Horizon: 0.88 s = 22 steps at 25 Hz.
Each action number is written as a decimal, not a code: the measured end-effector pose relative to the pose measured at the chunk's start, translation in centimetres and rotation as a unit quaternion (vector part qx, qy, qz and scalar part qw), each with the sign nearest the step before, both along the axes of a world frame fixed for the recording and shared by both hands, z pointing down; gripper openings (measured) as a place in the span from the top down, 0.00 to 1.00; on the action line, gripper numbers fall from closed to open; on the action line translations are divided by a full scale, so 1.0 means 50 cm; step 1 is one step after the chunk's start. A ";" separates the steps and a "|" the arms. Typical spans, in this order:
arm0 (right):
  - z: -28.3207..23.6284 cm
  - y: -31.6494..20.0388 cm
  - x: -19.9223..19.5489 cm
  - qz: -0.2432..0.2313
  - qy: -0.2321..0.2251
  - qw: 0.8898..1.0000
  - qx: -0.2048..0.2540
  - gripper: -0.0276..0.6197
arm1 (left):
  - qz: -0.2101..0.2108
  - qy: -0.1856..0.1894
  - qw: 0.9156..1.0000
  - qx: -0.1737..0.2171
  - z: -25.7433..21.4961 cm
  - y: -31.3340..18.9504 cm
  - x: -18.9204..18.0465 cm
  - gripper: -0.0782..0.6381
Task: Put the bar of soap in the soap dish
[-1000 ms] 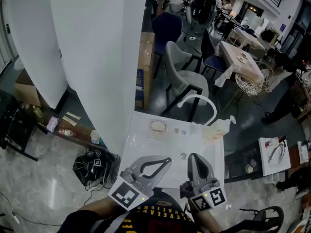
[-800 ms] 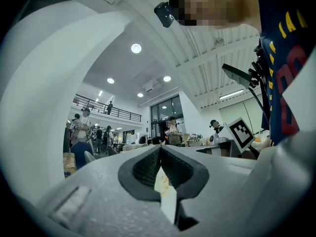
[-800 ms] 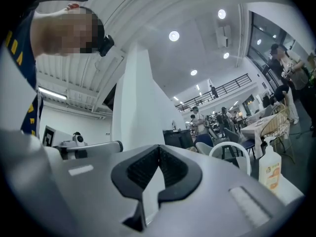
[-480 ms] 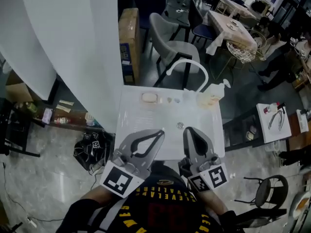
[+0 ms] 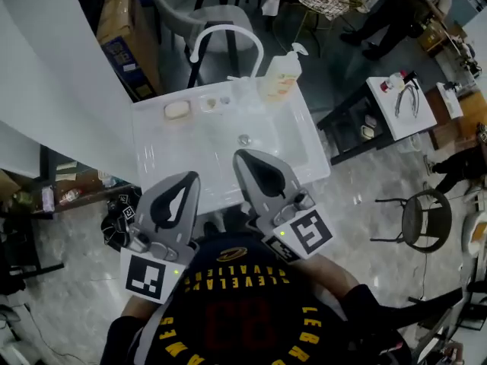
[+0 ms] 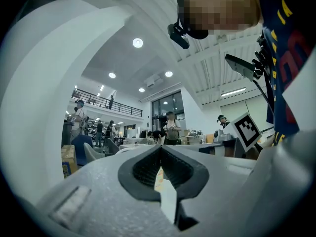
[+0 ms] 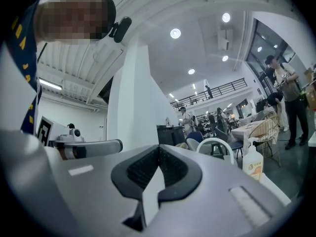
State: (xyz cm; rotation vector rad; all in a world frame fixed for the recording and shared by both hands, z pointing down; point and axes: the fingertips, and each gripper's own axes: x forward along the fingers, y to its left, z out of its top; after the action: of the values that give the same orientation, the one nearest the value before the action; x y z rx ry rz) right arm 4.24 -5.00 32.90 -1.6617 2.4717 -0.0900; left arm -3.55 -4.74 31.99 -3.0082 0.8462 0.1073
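Well beyond both tongs, soap dish

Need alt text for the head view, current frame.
Seen from above, a person holds the left gripper and right gripper, jaws shut and empty, above the near edge of a white sink; a pale soap-like bar sits on its back ledge.

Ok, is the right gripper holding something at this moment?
No, the right gripper has its jaws closed together, with nothing between them.
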 end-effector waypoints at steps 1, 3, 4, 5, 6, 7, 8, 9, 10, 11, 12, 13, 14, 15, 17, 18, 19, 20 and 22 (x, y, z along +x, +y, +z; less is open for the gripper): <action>0.000 0.001 0.003 0.000 0.000 1.000 0.000 0.95 | 0.001 0.000 1.000 0.000 -0.001 -0.001 0.004 0.89; 0.000 0.005 0.010 -0.001 -0.005 1.000 -0.001 0.95 | 0.003 0.000 1.000 -0.001 -0.001 -0.004 0.012 0.89; 0.001 0.008 0.013 -0.002 -0.011 1.000 -0.002 0.95 | 0.003 -0.001 1.000 -0.002 0.000 -0.005 0.015 0.89; 0.003 0.009 0.016 -0.003 -0.016 1.000 -0.004 0.95 | 0.003 -0.001 1.000 -0.003 0.001 -0.006 0.018 0.89; 0.005 0.010 0.019 -0.003 -0.019 1.000 -0.006 0.95 | 0.002 -0.002 1.000 -0.004 0.003 -0.007 0.020 0.89; 0.009 0.008 0.021 -0.003 -0.021 1.000 -0.007 0.95 | 0.000 -0.003 1.000 -0.005 0.005 -0.010 0.021 0.89; 0.011 0.006 0.023 -0.002 -0.023 1.000 -0.008 0.95 | 0.000 -0.003 1.000 -0.007 0.007 -0.013 0.021 0.89; 0.013 0.003 0.026 0.000 -0.025 1.000 -0.009 0.95 | 0.000 -0.004 1.000 -0.010 0.009 -0.017 0.023 0.89; 0.016 0.000 0.029 0.002 -0.027 1.000 -0.011 0.95 | -0.001 -0.004 1.000 -0.012 0.012 -0.021 0.024 0.89; 0.019 -0.002 0.032 0.002 -0.026 1.000 -0.013 0.95 | -0.002 -0.005 1.000 -0.015 0.016 -0.026 0.026 0.89; 0.024 -0.006 0.034 -0.001 -0.023 1.000 -0.016 0.95 | -0.006 -0.006 1.000 -0.017 0.019 -0.032 0.027 0.89; 0.029 -0.011 0.035 -0.007 -0.018 1.000 -0.018 0.95 | -0.012 -0.008 1.000 -0.019 0.023 -0.038 0.028 0.89; 0.033 -0.017 0.036 -0.014 -0.015 1.000 -0.020 0.95 | -0.018 -0.012 1.000 -0.021 0.026 -0.044 0.029 0.89; 0.036 -0.024 0.037 -0.020 -0.013 1.000 -0.021 0.95 | -0.023 -0.018 0.999 -0.021 0.030 -0.051 0.032 0.89; 0.039 -0.041 0.047 -0.026 -0.016 0.999 -0.024 0.95 | -0.028 -0.029 0.999 -0.017 0.032 -0.068 0.042 0.89; 0.041 -0.050 0.055 -0.027 -0.019 0.999 -0.027 0.95 | -0.031 -0.031 0.999 -0.016 0.031 -0.077 0.050 0.89; 0.043 -0.059 0.065 -0.029 -0.021 0.999 -0.030 0.95 | -0.034 -0.033 0.999 -0.016 0.029 -0.087 0.058 0.89; 0.046 -0.068 0.074 -0.033 -0.022 0.999 -0.034 0.96 | -0.039 -0.034 0.999 -0.016 0.027 -0.096 0.066 0.89; 0.052 -0.088 0.090 -0.043 -0.023 0.998 -0.038 0.96 | -0.046 -0.045 0.998 -0.013 0.028 -0.115 0.082 0.89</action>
State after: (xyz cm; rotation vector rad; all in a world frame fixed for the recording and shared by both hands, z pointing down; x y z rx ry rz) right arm 8.72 -9.39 35.48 -1.5636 2.5347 -0.2323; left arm 0.58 -10.49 33.38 -2.9649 0.9823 -0.0409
